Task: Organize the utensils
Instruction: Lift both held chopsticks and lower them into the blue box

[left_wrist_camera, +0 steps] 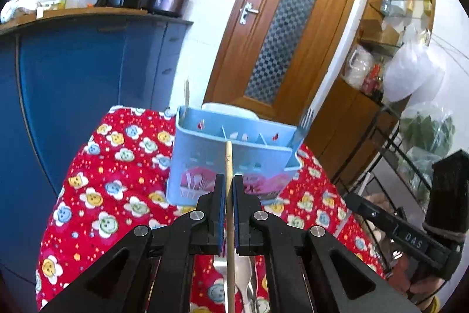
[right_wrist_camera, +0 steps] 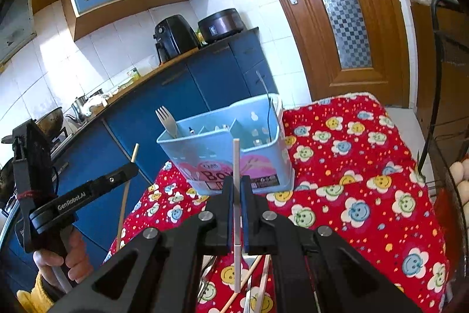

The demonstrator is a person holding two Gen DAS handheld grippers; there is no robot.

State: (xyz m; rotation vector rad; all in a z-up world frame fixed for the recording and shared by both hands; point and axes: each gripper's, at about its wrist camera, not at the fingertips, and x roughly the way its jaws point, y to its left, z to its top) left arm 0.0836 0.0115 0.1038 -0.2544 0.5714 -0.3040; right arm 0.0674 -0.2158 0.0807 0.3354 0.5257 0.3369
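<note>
- At lower centre of the left wrist view, left hand-held gripper (left_wrist_camera: 229, 189) pinching a wooden chopstick (left_wrist_camera: 229, 163) between blue pads, stick running up from the bottom edge and ending in front of the caddy's near wall.
- Just above it, light blue utensil caddy (left_wrist_camera: 231, 157) standing upright on the bench draped in a red flower-print cloth (left_wrist_camera: 117, 175), divided into compartments.
- At the caddy's right end, a fork (left_wrist_camera: 304, 122) leaning tines-up; at its left end, a pale handle (left_wrist_camera: 186, 96) sticking up.
- At lower centre of the right wrist view, right hand-held gripper (right_wrist_camera: 236, 189) clamping a white chopstick (right_wrist_camera: 236, 166), held upright in front of the caddy (right_wrist_camera: 234, 154).
- Along the bottom edge of that view, more sticks and utensils (right_wrist_camera: 258, 277) lying on the cloth (right_wrist_camera: 351, 166), partly hidden behind the gripper.
- At left of the right wrist view, left hand-held gripper (right_wrist_camera: 129, 166) carrying the wooden chopstick (right_wrist_camera: 126, 195), tilted slightly.
- Behind, blue cabinets (left_wrist_camera: 73, 78) and a wooden door (left_wrist_camera: 281, 28) filling the upper frame.
</note>
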